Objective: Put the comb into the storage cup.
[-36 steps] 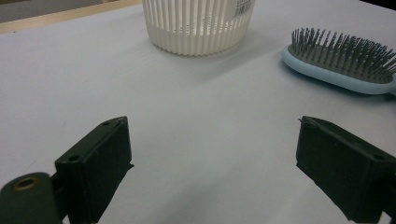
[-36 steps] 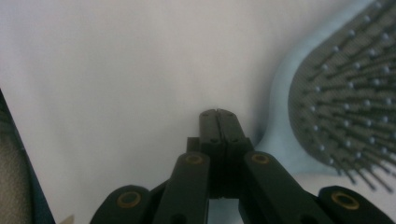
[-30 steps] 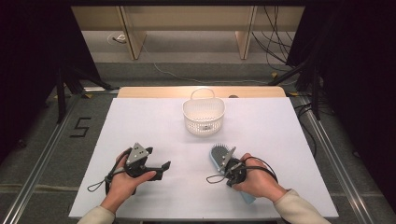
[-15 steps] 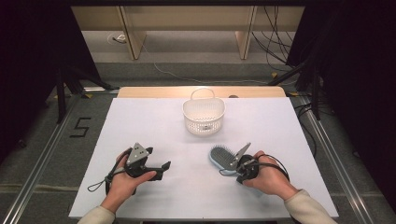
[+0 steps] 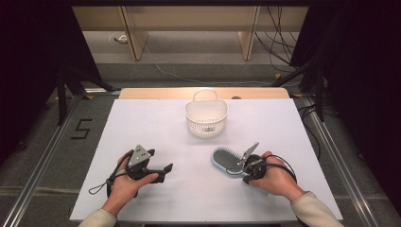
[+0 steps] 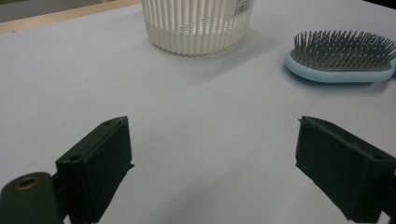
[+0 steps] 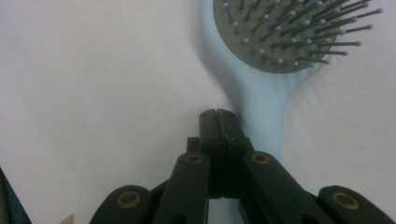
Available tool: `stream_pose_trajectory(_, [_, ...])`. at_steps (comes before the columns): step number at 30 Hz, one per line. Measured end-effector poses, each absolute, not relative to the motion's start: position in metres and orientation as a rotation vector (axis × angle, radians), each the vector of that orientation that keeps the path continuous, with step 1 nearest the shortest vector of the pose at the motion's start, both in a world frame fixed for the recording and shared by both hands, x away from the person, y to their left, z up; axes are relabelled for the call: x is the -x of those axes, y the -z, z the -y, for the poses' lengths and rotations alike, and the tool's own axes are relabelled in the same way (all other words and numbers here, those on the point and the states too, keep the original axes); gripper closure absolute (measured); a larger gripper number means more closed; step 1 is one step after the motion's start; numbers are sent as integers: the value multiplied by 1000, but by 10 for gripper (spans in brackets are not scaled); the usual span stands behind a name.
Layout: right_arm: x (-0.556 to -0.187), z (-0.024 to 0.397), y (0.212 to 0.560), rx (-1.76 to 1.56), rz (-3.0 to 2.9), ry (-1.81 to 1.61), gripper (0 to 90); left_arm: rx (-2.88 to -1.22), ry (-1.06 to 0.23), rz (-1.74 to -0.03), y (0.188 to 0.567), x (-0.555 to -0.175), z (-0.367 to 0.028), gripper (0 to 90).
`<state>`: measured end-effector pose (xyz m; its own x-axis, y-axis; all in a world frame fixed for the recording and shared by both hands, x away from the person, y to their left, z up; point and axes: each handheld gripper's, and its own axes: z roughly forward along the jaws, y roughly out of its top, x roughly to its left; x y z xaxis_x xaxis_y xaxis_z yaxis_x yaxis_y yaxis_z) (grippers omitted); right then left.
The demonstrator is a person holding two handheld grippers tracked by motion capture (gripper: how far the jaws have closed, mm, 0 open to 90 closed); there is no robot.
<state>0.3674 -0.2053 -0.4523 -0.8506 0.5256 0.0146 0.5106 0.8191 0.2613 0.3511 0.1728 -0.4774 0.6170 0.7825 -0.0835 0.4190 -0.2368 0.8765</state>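
Observation:
A light blue hairbrush (image 5: 226, 160) lies bristles up on the white table (image 5: 156, 123), right of centre. My right gripper (image 5: 243, 172) is at its handle end with the jaws shut on nothing. In the right gripper view the shut jaws (image 7: 218, 114) sit just left of the hairbrush's (image 7: 280, 37) handle; whether they touch it I cannot tell. My left gripper (image 5: 161, 160) rests at the front left, open. Its jaws (image 6: 212, 154) stand wide apart over bare table, with the hairbrush (image 6: 343, 58) and a white slatted basket (image 6: 196, 23) farther off.
The white basket (image 5: 206, 118) with a handle stands at the back middle of the table. A wooden strip runs along the far edge. Cables trail from both grippers, and dark stands flank the table.
My right hand has shifted to the right and turned, leaving more of the hairbrush's head in view. The left hand has stayed put.

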Motion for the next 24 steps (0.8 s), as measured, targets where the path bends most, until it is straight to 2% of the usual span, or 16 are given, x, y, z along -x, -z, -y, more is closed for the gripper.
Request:
stream_pose_trajectory(13, [-368,211,455,-818,-2949,-474,883,-1865,-466,-962,477,-351,-173,103])
stream_pose_trajectory(18, [-365,218,454,-820,-2952,-670,766,-1865,-466,-962,477,-351,-173,105])
stream_pose_trajectory(22, [-362,226,453,-729,-2958,-894,601,-1865,-468,-961,477,-351,-173,105])
stream_pose_trajectory(24, [-359,230,453,-726,-2945,-1016,485,-1864,-468,-961,477,-351,-173,105])
